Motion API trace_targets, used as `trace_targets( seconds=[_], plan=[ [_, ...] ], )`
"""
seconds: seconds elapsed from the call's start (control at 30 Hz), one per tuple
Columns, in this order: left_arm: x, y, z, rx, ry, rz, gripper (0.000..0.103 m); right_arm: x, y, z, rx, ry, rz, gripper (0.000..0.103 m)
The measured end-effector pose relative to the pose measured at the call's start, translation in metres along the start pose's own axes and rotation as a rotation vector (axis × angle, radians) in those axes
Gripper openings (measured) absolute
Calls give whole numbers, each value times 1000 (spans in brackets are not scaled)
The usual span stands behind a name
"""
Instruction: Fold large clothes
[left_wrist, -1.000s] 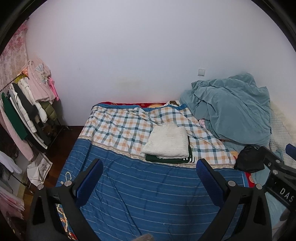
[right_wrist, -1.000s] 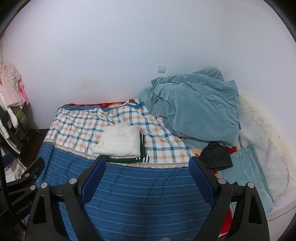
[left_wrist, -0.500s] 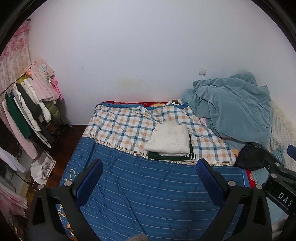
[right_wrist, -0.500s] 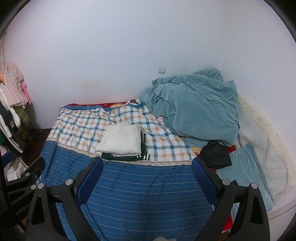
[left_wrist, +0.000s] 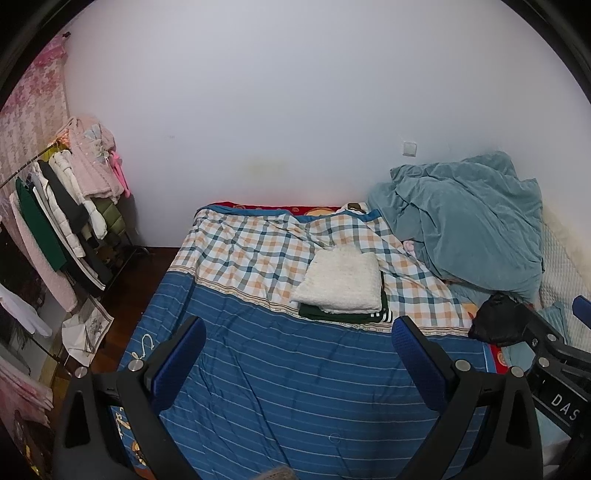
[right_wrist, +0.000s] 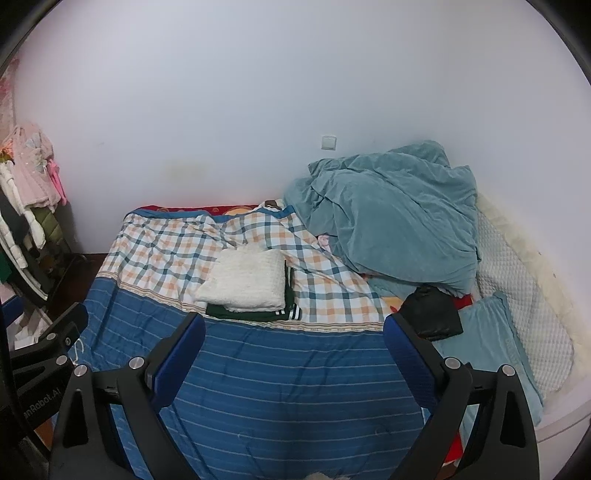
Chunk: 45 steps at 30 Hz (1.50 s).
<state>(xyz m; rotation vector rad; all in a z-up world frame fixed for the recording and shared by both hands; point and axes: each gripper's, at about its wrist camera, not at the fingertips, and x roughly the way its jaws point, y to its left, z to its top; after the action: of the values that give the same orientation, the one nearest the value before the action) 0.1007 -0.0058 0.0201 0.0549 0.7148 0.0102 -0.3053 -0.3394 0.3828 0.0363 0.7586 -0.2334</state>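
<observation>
While I am holding both tools back over the near end of the bed (left_wrist: 258, 387), I am judging the folding as mostly done: a white knitted garment (left_wrist: 341, 284) is lying folded square on top of a folded dark green garment (left_wrist: 347, 315), and the pair is sitting as a neat stack in the middle of the bed, on the checked part of the cover. The left hand-held gripper (left_wrist: 299, 360) is standing wide apart and carrying nothing; the right hand-held gripper (right_wrist: 295, 356) is likewise spread and carrying nothing. Neither is touching the stack. Right of the stack, a black bundle (right_wrist: 430, 314) is lying crumpled near the bed's edge, and I am guessing it may be the next piece to fold, though I cannot tell what it is. Behind it a teal blanket (right_wrist: 391, 218) is heaped against the wall. I am seeing no basket or box here; left of the bed, a clothes rack (left_wrist: 62, 221) is holding hung garments.
</observation>
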Motion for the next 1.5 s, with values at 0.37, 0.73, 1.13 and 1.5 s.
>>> trace_targets(
  seconds=[0.37, 0.73, 1.13, 1.5],
  plan=[
    [-5, 2, -1, -3, -7, 3, 103, 7, 1, 13, -14, 2, 17, 99],
    [-8, 3, 0, -3, -15, 4, 103, 9, 1, 10, -16, 2, 28, 99],
    [-11, 2, 3, -5, -18, 6, 103, 13, 3, 13, -14, -4, 42, 99],
    [-12, 3, 6, -7, -21, 9, 103, 13, 3, 11, -10, -4, 40, 99]
  ],
)
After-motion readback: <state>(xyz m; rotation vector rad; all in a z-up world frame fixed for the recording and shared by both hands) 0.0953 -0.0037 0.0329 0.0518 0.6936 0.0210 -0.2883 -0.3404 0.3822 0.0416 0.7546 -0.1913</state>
